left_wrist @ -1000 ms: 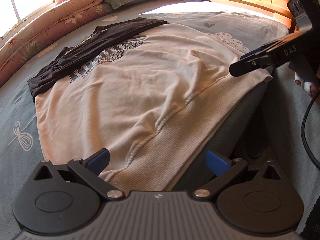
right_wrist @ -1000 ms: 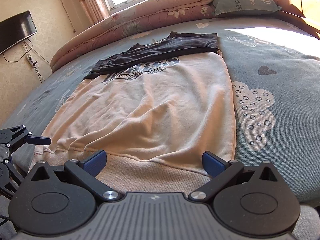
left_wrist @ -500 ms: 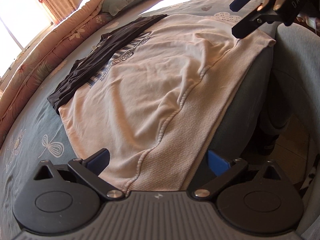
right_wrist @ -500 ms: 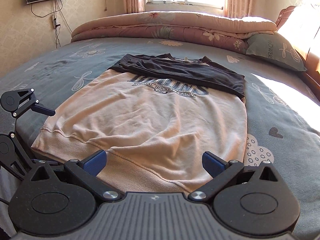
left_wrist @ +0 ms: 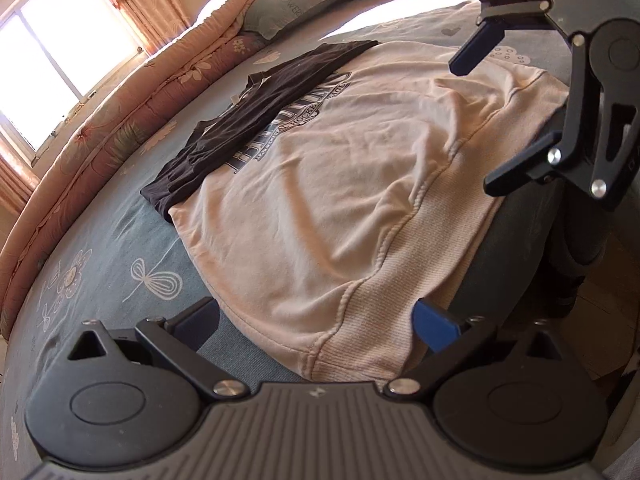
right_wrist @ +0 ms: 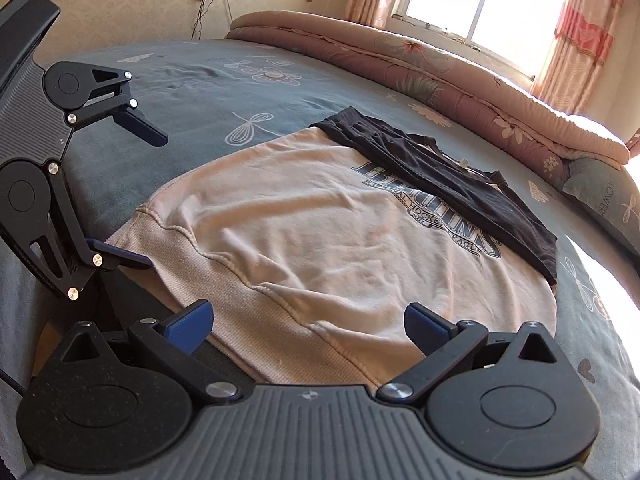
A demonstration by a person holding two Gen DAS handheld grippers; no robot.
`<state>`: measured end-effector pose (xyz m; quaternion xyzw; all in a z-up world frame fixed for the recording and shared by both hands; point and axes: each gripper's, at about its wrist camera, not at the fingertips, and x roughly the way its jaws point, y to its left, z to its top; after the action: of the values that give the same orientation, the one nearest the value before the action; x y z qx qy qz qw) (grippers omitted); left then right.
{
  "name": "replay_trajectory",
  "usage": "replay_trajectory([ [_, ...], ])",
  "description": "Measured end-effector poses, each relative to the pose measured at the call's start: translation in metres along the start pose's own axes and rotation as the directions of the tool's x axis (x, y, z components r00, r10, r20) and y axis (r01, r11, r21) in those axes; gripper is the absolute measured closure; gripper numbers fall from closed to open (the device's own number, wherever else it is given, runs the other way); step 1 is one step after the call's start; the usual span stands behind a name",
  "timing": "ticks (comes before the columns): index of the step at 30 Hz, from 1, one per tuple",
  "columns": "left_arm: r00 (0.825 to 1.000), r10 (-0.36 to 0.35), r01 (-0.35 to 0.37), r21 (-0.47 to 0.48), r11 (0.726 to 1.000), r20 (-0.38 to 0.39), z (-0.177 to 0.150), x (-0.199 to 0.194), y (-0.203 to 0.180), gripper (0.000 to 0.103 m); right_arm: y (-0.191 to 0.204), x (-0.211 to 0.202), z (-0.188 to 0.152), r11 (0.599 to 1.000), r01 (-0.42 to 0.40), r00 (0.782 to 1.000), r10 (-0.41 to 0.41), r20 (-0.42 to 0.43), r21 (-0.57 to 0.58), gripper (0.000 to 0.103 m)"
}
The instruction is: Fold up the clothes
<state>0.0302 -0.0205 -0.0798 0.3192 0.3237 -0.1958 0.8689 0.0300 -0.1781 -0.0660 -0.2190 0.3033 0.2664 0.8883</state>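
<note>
My left hand-held gripper (left_wrist: 316, 320) and right hand-held gripper (right_wrist: 308, 322) were both spread, empty, poised at the near ribbed hem corners of the cream sweatshirt (left_wrist: 340, 184). It lay flat on the bed (right_wrist: 224, 92), a dark shirt (right_wrist: 440, 176) across its far end. Step judged: pre-grasp. Next: pinch both hem corners, carry them far.
</note>
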Motion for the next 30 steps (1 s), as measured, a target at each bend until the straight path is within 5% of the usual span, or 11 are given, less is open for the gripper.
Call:
replay_trajectory([
  [3, 0.999, -0.050, 0.049, 0.011, 0.999, 0.022, -0.002, -0.004, -0.002, 0.001, 0.018, 0.014, 0.002, 0.998, 0.001, 1.000, -0.002, -0.022, -0.066, 0.000],
  [7, 0.997, -0.080, 0.078, 0.137, 0.987, 0.007, -0.006, 0.003, -0.023, 0.001, 0.024, 0.021, 0.000, 0.998, -0.030, 0.999, 0.028, -0.039, -0.064, 0.000],
  [13, 1.000, -0.010, 0.007, 0.274, 0.962, 0.010, -0.007, 0.014, -0.036, 0.001, 0.013, 0.016, -0.003, 0.999, 0.005, 0.999, -0.007, -0.050, -0.043, 0.000],
  [21, 0.996, 0.066, -0.081, 0.321, 0.944, 0.055, -0.002, 0.005, -0.029, 0.001, 0.005, 0.010, -0.005, 0.999, 0.020, 0.999, -0.021, -0.031, -0.033, 0.000],
  [30, 0.996, 0.073, -0.086, 0.279, 0.957, 0.056, 0.002, 0.003, -0.020, 0.001, 0.040, 0.030, 0.007, 0.986, -0.041, 0.999, 0.040, -0.013, -0.163, 0.000],
])
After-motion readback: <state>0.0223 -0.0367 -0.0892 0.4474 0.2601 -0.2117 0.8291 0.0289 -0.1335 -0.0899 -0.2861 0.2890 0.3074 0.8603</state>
